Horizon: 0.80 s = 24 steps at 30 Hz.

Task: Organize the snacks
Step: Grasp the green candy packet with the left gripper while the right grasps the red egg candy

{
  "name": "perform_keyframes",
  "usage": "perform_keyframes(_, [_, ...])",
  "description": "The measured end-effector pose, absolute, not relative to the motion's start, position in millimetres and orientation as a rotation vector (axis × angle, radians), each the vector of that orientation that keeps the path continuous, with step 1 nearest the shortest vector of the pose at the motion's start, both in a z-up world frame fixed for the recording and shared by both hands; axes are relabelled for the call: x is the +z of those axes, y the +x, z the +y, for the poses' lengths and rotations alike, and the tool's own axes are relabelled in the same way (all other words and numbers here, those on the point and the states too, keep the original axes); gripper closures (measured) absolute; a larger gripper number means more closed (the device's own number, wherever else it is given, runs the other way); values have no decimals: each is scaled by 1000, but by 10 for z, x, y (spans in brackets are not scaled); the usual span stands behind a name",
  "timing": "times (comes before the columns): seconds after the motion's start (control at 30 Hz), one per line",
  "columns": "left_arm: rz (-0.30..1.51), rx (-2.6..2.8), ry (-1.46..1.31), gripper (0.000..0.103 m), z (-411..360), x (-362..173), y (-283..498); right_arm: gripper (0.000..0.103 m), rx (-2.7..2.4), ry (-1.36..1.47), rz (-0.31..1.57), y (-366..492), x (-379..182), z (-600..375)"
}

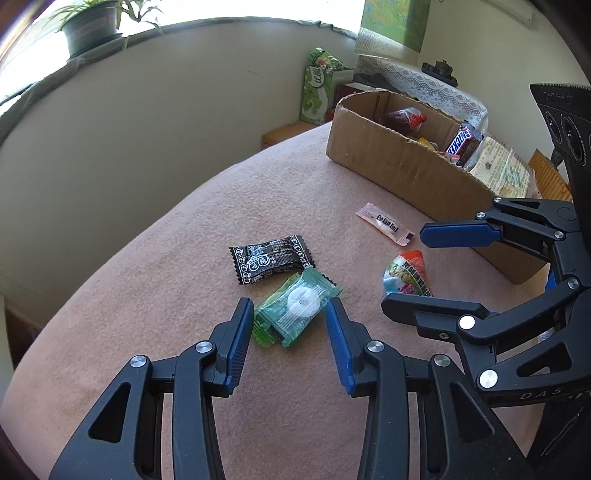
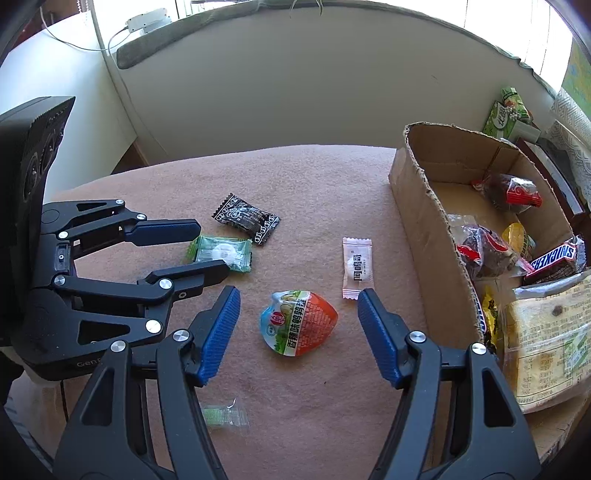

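Left wrist: tool [image 1: 290, 325] (agape) astride candy [image 1: 297, 306]

Your left gripper [image 1: 289, 312] and right gripper [image 2: 297, 308]: black linkage arms, ribbed blue pads [image 2: 219, 328], silver pivot screws (partial white lettering on housings, "DAS" and "Gen").

**A lived-in room at home**

A potted plant [image 1: 92, 27] sits on the sunlit window ledge above a plain cream wall. A lace-edged cloth [image 1: 417, 79] covers furniture in the corner, a soft pink blanket [image 1: 177, 258] drapes the table, and a torn cardboard box [image 2: 424, 206] holds snacks.
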<state>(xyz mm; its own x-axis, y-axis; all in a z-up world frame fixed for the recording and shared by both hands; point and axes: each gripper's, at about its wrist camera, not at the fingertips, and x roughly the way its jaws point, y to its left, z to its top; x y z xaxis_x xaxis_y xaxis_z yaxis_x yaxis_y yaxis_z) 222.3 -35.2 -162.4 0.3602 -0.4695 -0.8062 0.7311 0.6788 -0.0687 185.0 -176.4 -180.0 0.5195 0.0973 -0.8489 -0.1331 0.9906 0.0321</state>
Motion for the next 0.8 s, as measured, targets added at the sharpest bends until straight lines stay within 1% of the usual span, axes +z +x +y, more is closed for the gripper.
perform_keyframes(0.1, [904, -794, 339, 65, -355, -1639, 2225, 37, 134, -43, 1041, 1866, -1874, -1763])
perform_keyframes(0.17, [895, -795, 349, 66, -364, -1641, 2222, 41, 134, -42, 1056, 1889, -1918, -1769])
perform_keyframes(0.2, [892, -794, 352, 69, -371, -1647, 2236, 44, 131, -48, 1061, 1902, -1939, -1768])
perform_keyframes(0.27, [887, -793, 354, 74, -378, -1650, 2236, 45, 130, -58, 1058, 1908, -1948, -1763])
perform_keyframes(0.3, [885, -791, 353, 78, -383, -1653, 2247, 46, 128, -64, 1057, 1905, -1948, -1756])
perform_keyframes(0.33, [885, -788, 352, 80, -387, -1655, 2256, 51, 126, -72, 1055, 1902, -1946, -1749])
perform_keyframes(0.4, [885, -785, 349, 84, -387, -1651, 2260, 56, 125, -91, 1052, 1890, -1943, -1718])
perform_keyframes(0.43, [885, -783, 351, 86, -394, -1649, 2260, 56, 128, -95, 1053, 1891, -1948, -1701])
perform_keyframes(0.6, [880, -776, 347, 90, -394, -1649, 2240, 60, 134, -94, 1047, 1863, -1938, -1693])
perform_keyframes(0.7, [886, -772, 326, 95, -360, -1647, 2248, 62, 137, -82, 1043, 1816, -1935, -1739])
perform_keyframes(0.8, [890, -774, 314, 96, -335, -1651, 2249, 64, 143, -71, 1041, 1815, -1924, -1790])
